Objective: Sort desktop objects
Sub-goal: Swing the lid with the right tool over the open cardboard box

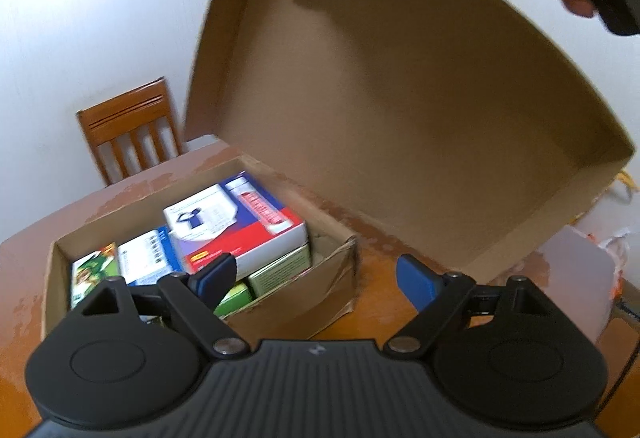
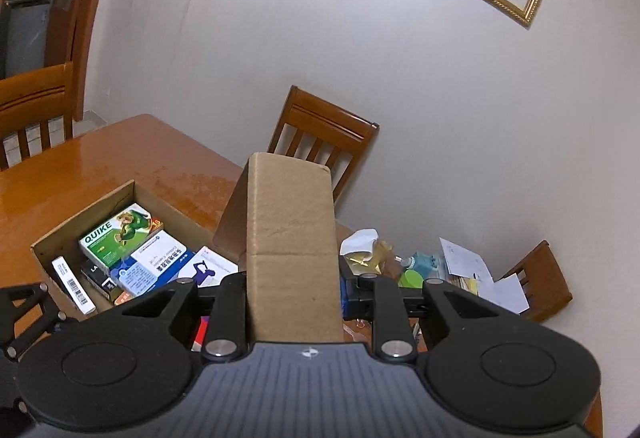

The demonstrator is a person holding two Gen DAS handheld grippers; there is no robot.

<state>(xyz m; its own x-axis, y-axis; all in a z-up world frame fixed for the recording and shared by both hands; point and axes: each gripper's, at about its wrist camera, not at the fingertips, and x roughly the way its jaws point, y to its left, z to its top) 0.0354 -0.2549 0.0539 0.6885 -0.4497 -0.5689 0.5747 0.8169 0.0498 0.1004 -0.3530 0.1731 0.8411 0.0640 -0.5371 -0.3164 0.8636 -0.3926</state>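
An open cardboard box (image 1: 336, 278) sits on the wooden table, filled with several medicine boxes, a white, blue and red one (image 1: 240, 222) on top. It shows in the right wrist view (image 2: 120, 197) too, with a green QUIKE box (image 2: 116, 234). My right gripper (image 2: 294, 294) is shut on the cardboard lid (image 2: 290, 238) and holds it tilted in the air, over and to the right of the box. In the left wrist view the lid (image 1: 400, 97) looms large, with the right gripper at its top edge. My left gripper (image 1: 316, 280) is open and empty just in front of the box.
Wooden chairs (image 2: 320, 141) stand against the white wall behind the table. Loose papers, a wrapper and a green cup (image 2: 412, 278) lie on the table to the right of the box. A translucent white container (image 1: 580, 270) stands at the right.
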